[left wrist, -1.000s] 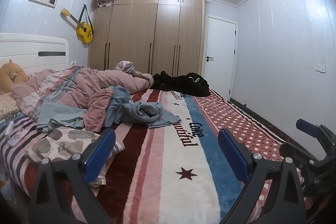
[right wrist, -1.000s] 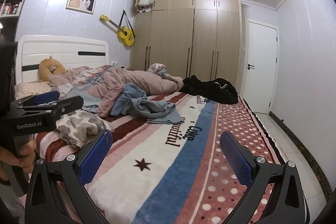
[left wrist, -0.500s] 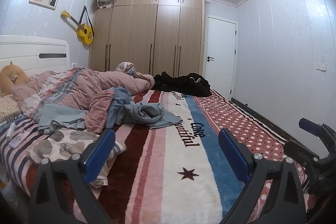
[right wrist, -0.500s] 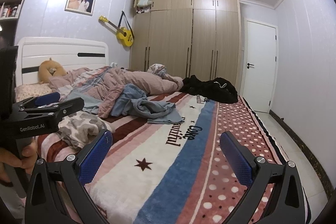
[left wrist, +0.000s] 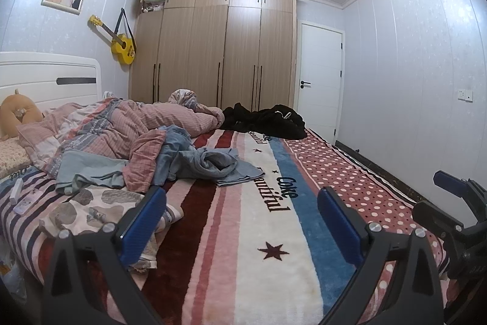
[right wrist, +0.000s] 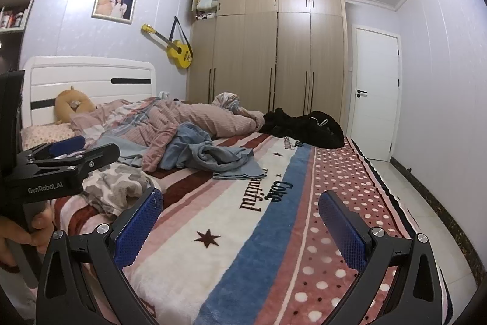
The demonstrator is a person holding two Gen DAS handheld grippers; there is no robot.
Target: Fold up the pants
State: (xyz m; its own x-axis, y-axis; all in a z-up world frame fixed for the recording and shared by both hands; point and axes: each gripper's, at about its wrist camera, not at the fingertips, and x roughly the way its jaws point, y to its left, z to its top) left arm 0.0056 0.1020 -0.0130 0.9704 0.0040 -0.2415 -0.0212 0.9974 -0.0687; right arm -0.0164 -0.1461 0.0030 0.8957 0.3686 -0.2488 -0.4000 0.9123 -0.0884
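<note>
Crumpled blue-grey pants (left wrist: 207, 163) lie in a heap in the middle of the bed, on the striped blanket (left wrist: 258, 233); they also show in the right wrist view (right wrist: 219, 157). My left gripper (left wrist: 242, 218) is open and empty, held above the near part of the blanket, well short of the pants. My right gripper (right wrist: 240, 224) is open and empty too, above the blanket's near right side. The left gripper's body (right wrist: 61, 166) shows at the left of the right wrist view.
A pink quilt (left wrist: 121, 127) is bunched at the bed's left. A black garment (left wrist: 268, 121) lies at the far end. A patterned cloth (left wrist: 91, 206) lies near left. Wardrobe (left wrist: 219, 51), door (left wrist: 319, 75) and guitar (left wrist: 121, 47) stand beyond. Floor (right wrist: 426, 203) runs right of the bed.
Both views have drifted slightly; the grippers stay open and empty above the bed. The clothes have not moved.
</note>
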